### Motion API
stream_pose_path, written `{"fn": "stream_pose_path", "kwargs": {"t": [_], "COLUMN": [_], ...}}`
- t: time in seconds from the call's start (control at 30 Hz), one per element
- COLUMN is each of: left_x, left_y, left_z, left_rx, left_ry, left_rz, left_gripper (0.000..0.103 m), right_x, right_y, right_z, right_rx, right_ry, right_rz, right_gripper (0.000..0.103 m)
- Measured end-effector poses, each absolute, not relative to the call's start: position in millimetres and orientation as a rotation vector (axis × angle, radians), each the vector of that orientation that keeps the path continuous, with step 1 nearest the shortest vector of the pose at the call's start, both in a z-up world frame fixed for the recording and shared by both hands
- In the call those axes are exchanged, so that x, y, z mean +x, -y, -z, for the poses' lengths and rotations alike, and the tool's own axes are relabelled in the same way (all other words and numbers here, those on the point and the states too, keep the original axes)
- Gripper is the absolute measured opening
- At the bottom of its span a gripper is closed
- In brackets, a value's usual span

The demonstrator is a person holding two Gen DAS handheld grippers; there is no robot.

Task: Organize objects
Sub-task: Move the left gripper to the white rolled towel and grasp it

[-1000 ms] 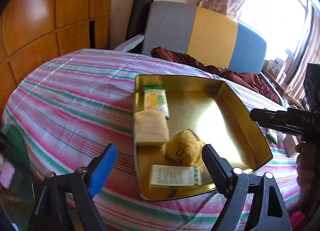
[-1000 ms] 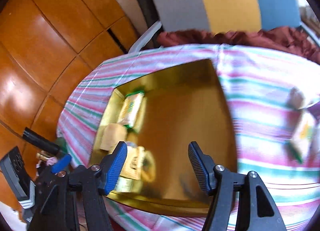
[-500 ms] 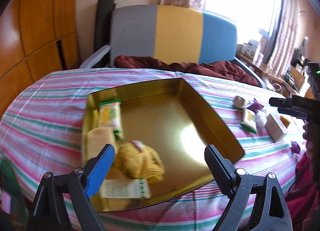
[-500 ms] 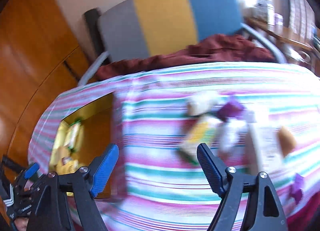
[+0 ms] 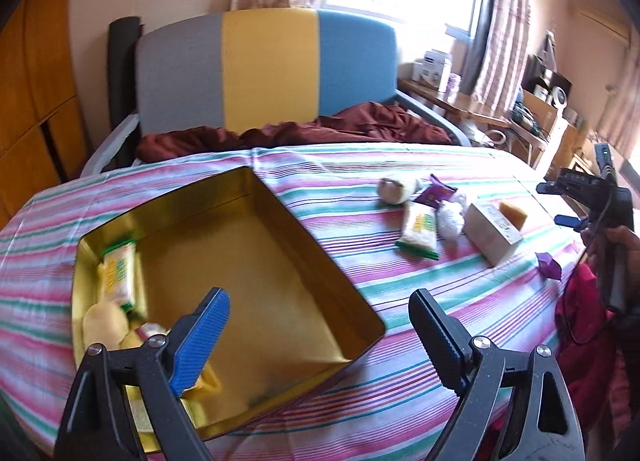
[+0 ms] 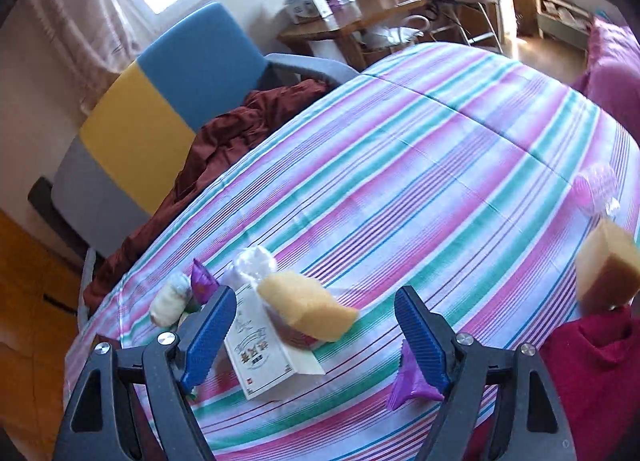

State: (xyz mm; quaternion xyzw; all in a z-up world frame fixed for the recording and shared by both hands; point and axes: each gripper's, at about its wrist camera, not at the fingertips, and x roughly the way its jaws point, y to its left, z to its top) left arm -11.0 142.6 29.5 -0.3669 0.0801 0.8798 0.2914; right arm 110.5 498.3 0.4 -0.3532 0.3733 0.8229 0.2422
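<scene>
A gold tin tray [image 5: 340, 269] sits on the striped tablecloth and holds a green-and-yellow snack packet [image 5: 118, 273] and yellow plush things [image 5: 104, 325] at its left end. My left gripper [image 5: 316, 337] is open and empty over the tray's near edge. To the right lie a snack packet [image 5: 420, 231], a purple wrapper [image 5: 434, 195], a white box [image 5: 494, 235] and a yellow sponge [image 5: 514, 213]. My right gripper [image 6: 312, 337] is open and empty just above the white box [image 6: 264, 353] and the sponge [image 6: 308, 305]. A purple wrapper [image 6: 412, 381] lies by its right finger.
A second sponge block [image 6: 606, 265] and a clear pink cup [image 6: 596, 189] sit at the table's right edge. A grey, yellow and blue chair [image 5: 268, 69] with a maroon cloth [image 5: 300, 131] stands behind the table. Wooden cabinets [image 5: 36, 81] are at left.
Both grippers have swung to the right. The left view moved from the tray's contents to its right end; the right view left the tray and now faces the loose items.
</scene>
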Motion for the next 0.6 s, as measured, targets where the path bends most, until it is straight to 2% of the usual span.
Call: {"fn": "stream_pose_path", "kwargs": {"t": [0.17, 0.33, 0.6], "left_x": [-11, -16, -42], "left_y": [-183, -233, -302], "left_z": [-32, -26, 1], "left_rx": [-0.958, -0.981, -1.1], "left_ry": [-0.293, -0.348, -0.422], "left_rz": [-2.29, -2.202, -2.131], "left_gripper": [0.092, 0.092, 0.087], "right_x": [135, 147, 138], "right_y": [-525, -534, -529], "right_z": [25, 29, 28], "right_rx": [-0.859, -0.783, -0.817], "right_ry": [-1.294, -1.412, -1.425], "right_rz": [-2.149, -2.127, -2.198], "right_gripper": [0.083, 0.083, 0.083]}}
